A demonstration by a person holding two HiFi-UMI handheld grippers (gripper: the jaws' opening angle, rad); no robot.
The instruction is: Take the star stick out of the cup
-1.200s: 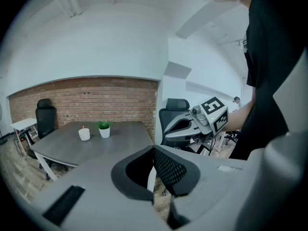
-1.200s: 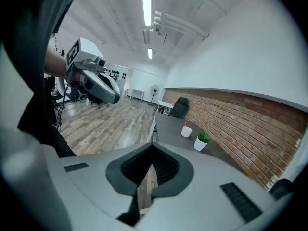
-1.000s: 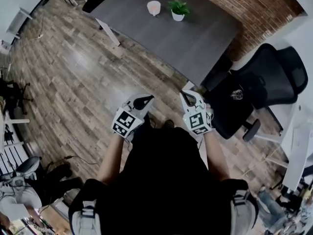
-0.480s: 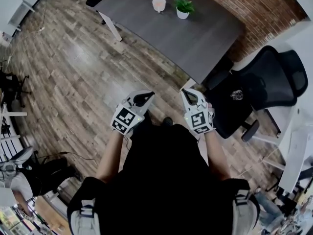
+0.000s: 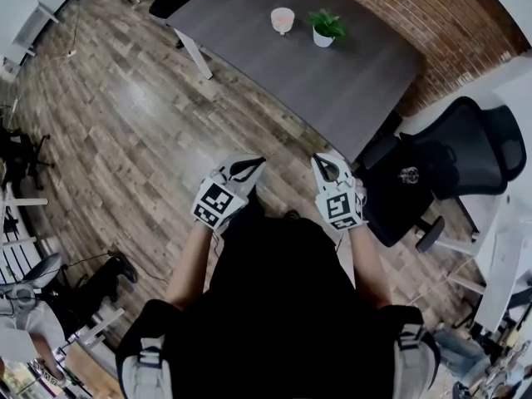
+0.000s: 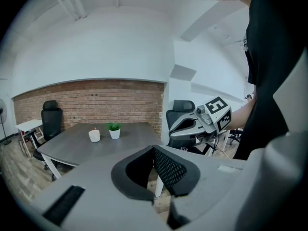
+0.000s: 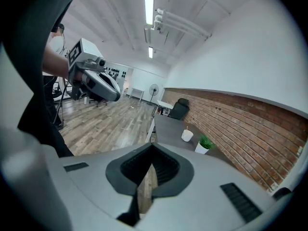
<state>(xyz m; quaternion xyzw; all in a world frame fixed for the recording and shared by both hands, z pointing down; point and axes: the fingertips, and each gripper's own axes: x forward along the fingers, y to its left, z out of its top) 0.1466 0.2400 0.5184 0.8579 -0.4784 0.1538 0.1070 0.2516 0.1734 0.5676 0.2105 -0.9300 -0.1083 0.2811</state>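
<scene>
**Jaws shut and empty, cup well out of reach**

Both sets of jaws are pressed together with nothing between them. The left gripper (image 5: 248,167) and the right gripper (image 5: 327,164) are held side by side just in front of the person's chest, low in the middle of the head view. Each gripper's own view shows its dark pads meeting at the tips.

The white cup (image 5: 283,20) stands on the grey table (image 5: 332,73) at the top of the head view, well apart from both grippers, with wooden floor in between. A thin stick (image 7: 186,127) pokes up from the cup in the right gripper view. It is too small to make out the star. A small potted plant (image 5: 325,27) sits just beside the cup, on its right.

From where I stand, nothing has been grasped yet, so the trouble lies ahead:

- **The stick:** it is slim, and jaws closing slightly off-centre could nudge it aside or miss it.
- **The cup:** it looks light. Pulling the stick out at a slant, with nothing steadying the cup, could drag or tip it.
- **The plant:** it is close enough that a wide reach from the right could knock it over.
</scene>
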